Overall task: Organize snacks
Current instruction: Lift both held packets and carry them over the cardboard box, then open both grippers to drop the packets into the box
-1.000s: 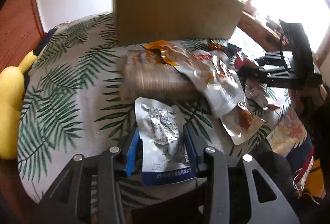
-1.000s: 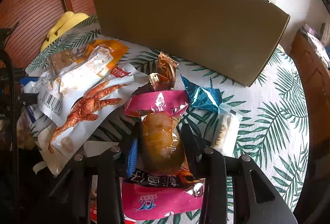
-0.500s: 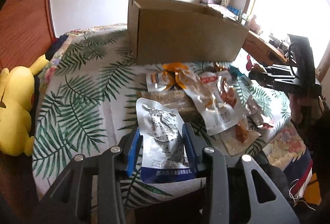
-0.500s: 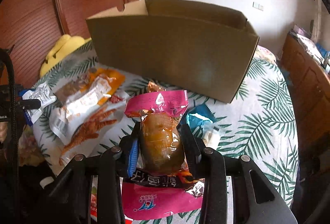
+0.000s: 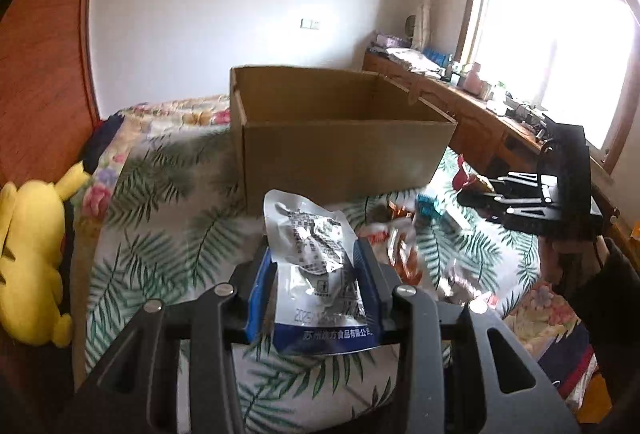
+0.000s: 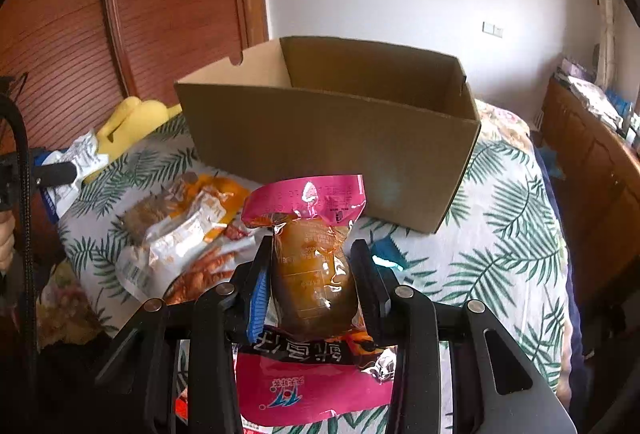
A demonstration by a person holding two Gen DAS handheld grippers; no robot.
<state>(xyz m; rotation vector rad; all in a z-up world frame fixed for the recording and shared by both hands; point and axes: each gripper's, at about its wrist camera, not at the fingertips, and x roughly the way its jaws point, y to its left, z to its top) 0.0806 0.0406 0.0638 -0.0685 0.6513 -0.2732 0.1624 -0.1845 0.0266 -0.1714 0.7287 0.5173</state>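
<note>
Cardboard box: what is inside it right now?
Only bare inner walls of the cardboard box show in both wrist views; no snack is visible inside. Its floor is hidden behind the near wall, so the bottom cannot be checked.

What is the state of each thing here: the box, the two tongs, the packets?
Cardboard box: open, upright; bottom hidden.
Left tongs: shut on silver-blue packet, lifted.
Right tongs: shut on pink packet, lifted.
Loose snack packets: lying on bedspread.
</note>
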